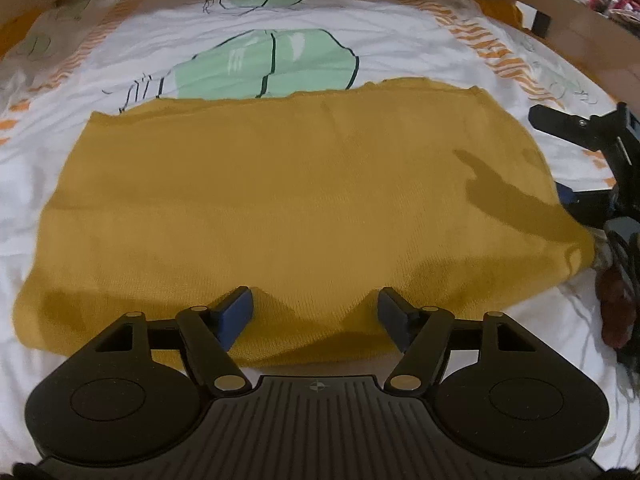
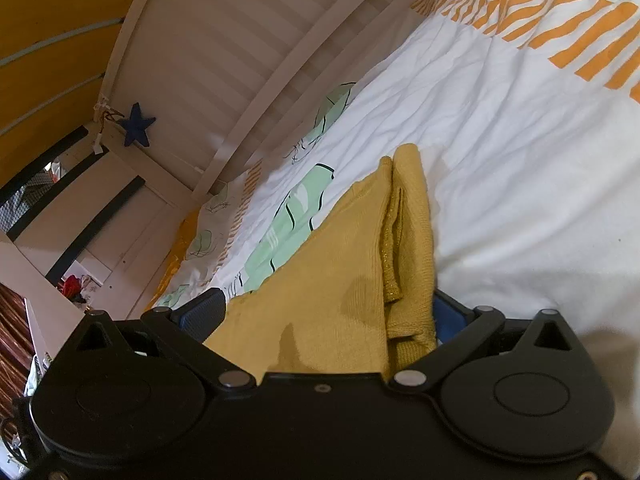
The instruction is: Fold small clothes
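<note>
Two grippers over one mustard garment (image 1: 296, 200), spread flat on white printed bedding (image 1: 100, 60). Left gripper (image 1: 316, 314): tilted downward above near hem, blue pads (image 1: 236, 314) set wide apart, nothing pinched. Right gripper (image 2: 328, 316): held low and nearly level at garment's right edge, fingers spread wide, folded cloth lying between; grip cannot be judged. Left view only: full garment outline. Right view only: layered side fold (image 2: 404, 240), blue star (image 2: 137, 125) on white bed frame (image 2: 256, 112).
</note>
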`<state>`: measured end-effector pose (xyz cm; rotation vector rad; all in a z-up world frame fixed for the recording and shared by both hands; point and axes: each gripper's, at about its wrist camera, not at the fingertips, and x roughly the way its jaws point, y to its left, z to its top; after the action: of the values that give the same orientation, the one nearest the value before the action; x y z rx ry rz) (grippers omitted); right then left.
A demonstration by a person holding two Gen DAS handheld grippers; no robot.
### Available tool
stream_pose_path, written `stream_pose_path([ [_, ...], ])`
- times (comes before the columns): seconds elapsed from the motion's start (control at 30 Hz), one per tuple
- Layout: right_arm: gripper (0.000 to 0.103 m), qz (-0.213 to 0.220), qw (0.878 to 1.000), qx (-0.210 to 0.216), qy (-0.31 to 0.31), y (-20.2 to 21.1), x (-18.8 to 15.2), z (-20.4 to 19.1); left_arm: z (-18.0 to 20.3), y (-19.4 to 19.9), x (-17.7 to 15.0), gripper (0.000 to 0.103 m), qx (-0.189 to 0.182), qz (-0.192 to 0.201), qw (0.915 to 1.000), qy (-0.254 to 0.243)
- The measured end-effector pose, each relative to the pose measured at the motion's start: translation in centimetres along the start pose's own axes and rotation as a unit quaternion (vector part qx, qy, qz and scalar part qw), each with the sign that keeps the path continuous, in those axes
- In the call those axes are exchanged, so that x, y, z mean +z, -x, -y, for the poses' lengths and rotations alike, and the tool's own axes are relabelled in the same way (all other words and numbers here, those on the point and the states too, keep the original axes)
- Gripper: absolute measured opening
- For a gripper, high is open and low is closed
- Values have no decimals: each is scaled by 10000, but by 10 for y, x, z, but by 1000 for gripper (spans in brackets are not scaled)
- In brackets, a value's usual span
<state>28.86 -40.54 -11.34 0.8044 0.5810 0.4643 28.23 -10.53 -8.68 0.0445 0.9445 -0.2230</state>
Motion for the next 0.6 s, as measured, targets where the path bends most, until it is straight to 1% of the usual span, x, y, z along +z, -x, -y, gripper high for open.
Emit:
stream_pose_path([
  [0.1, 103, 23, 9999, -38, 143, -1, -2, -2, -1, -5, 4, 74, -43, -80, 9998, 167],
  [0.23, 103, 58, 9995, -103, 309, -3, -6, -6, 1, -7, 3, 75, -32, -110, 9999, 123],
  [0.37, 103, 123, 9993, -67, 338, -2, -8, -5, 1, -8, 1, 75, -16, -100, 9999, 134],
  [0.6, 103, 177, 9988, -125, 445, -2, -11, -7, 2, -8, 3, 76, 15, -129, 9998, 118],
])
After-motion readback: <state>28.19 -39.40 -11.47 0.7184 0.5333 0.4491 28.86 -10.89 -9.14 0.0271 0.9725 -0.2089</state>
